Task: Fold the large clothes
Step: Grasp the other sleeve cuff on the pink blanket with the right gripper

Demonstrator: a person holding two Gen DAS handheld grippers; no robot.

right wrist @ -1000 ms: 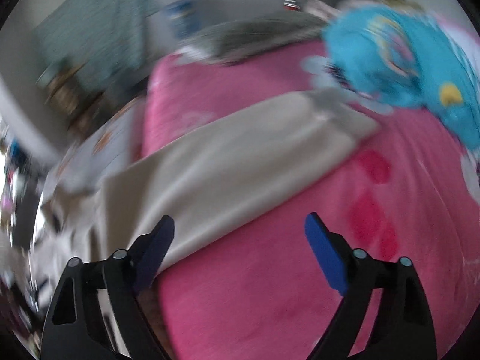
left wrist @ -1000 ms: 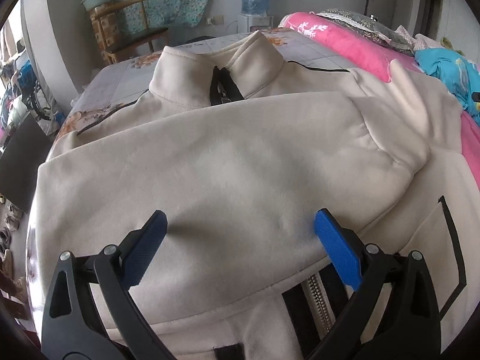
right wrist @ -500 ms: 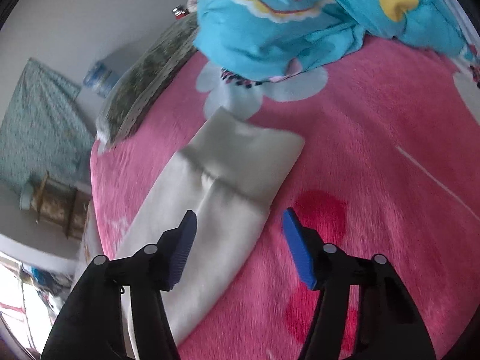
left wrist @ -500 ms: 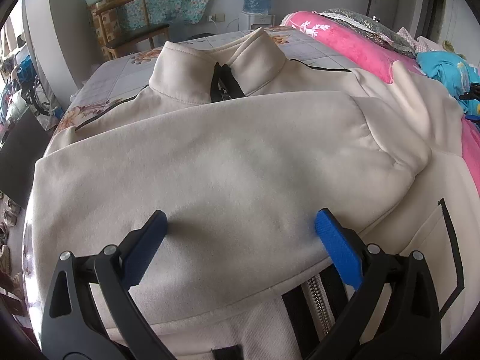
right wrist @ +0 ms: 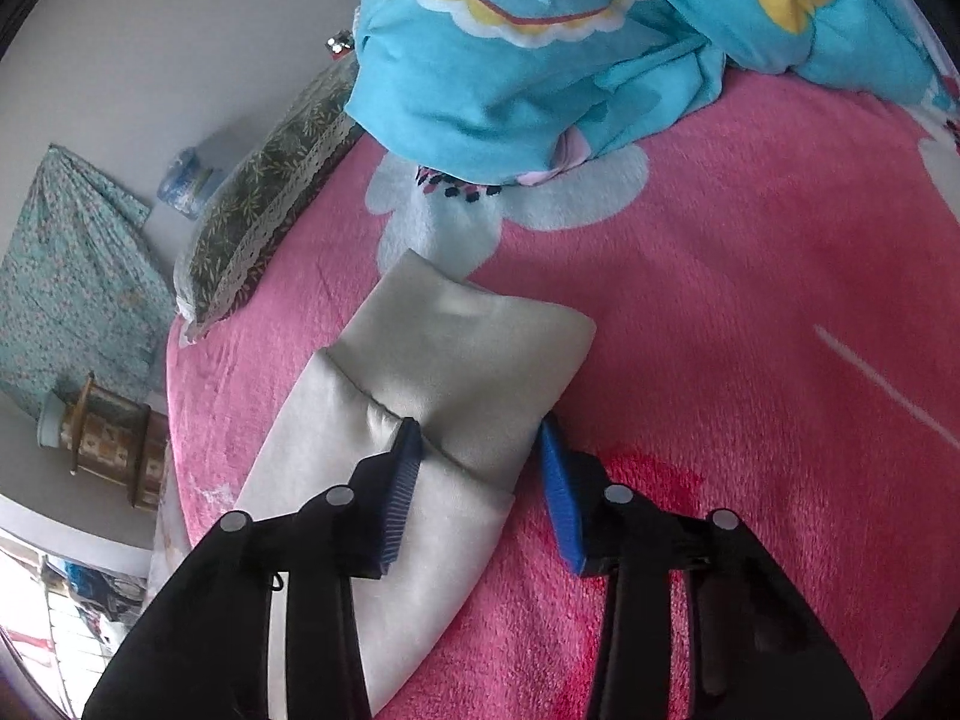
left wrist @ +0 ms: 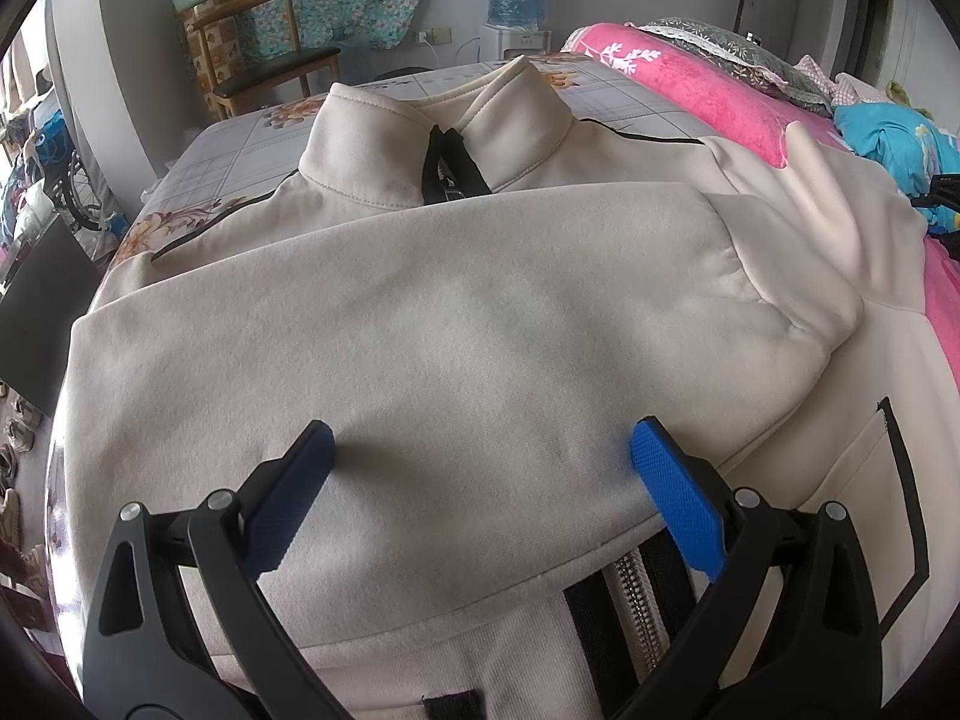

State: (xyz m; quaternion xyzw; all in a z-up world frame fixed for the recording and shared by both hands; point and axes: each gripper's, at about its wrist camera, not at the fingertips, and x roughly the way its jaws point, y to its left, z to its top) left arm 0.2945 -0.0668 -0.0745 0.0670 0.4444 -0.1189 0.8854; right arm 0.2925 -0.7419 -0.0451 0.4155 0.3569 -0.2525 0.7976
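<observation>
Closing on the cuff end of the outstretched sleeve point(right wrist: 420, 420), the right gripper point(right wrist: 480, 450) had its jaws narrowing from either side of the fabric at the cuff seam. The left pad sat against the cloth; the right pad point(right wrist: 558, 480) stood at the cuff's edge. Whether the cloth was firmly pinched yet, could not tell; the jaws were part open.

The cream jacket point(left wrist: 480, 330) lay front-up on the bed, collar point(left wrist: 432, 114) pointing away from the left wrist camera. Relative to the collar: one sleeve point(left wrist: 420, 330) was already folded across the chest just below it; the other ran out to the side onto the pink blanket point(right wrist: 750, 330), its cuff near a blue printed cloth point(right wrist: 570, 30). A patterned pillow point(right wrist: 264, 204) lay beyond the cuff.

The left gripper point(left wrist: 480, 480) hovered wide open over the folded sleeve, below the collar, holding nothing. Its pads looked close to the fabric; contact uncertain.

Judged step: second sleeve fold, at the grasp. Next move likely called for a secure pinch through both layers of the cuff, a lift clear of the blanket, then carrying it back toward the collar line and laying it across the first sleeve. Risk: plush blanket caught in the pinch, or the first sleeve dragged askew.
</observation>
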